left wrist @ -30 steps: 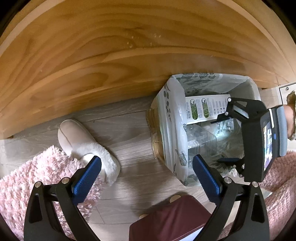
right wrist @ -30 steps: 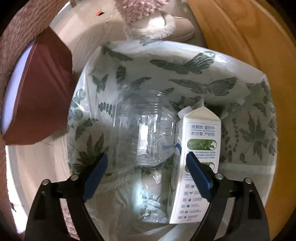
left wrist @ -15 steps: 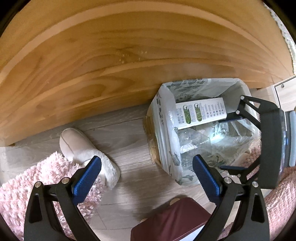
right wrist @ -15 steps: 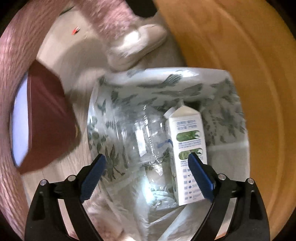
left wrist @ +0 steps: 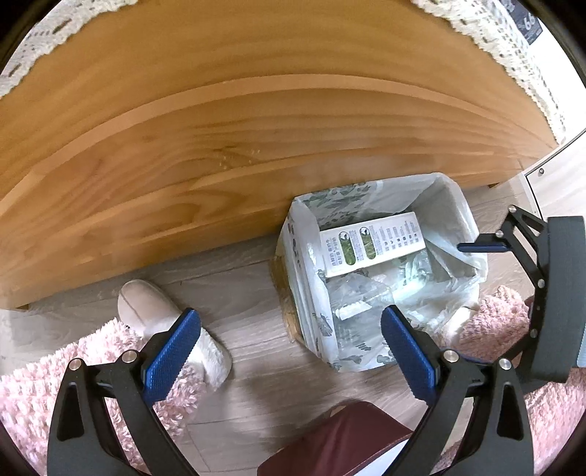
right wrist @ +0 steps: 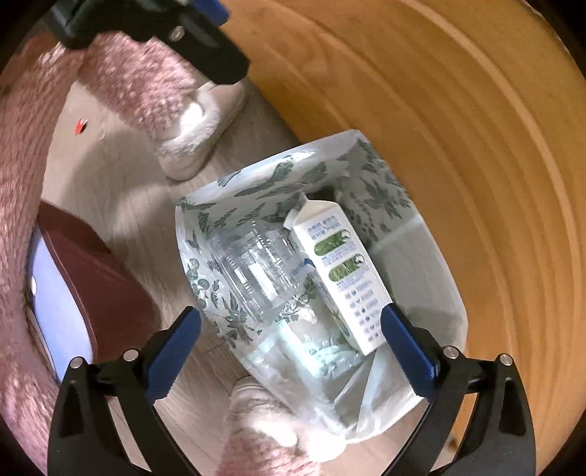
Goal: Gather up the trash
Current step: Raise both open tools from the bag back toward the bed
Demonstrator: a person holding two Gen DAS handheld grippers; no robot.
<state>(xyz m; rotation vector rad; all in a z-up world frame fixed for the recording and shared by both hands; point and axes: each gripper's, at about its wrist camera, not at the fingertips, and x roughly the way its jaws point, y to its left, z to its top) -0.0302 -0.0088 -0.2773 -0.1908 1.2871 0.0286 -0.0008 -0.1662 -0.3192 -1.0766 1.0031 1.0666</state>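
Your right gripper (right wrist: 291, 351) points down at the bin (right wrist: 436, 315), its blue-padded fingers (right wrist: 406, 351) spread wide with nothing between them; the jaws have just been opening. The bin's liner (right wrist: 256, 190) is white with green butterflies and leaves. Inside, a white milk carton (right wrist: 340, 271) with green panels leans along the right side, its gabled top away from you. Just beside it on the left lies a clear plastic bottle (right wrist: 256, 271). Your left gripper (right wrist: 175, 33) shows at the top left, above a fluffy slipper (right wrist: 205, 124) on the pale wood floor (right wrist: 121, 190). A maroon box (right wrist: 91, 278) sits at the left, and a wooden panel (right wrist: 457, 128) fills the right.
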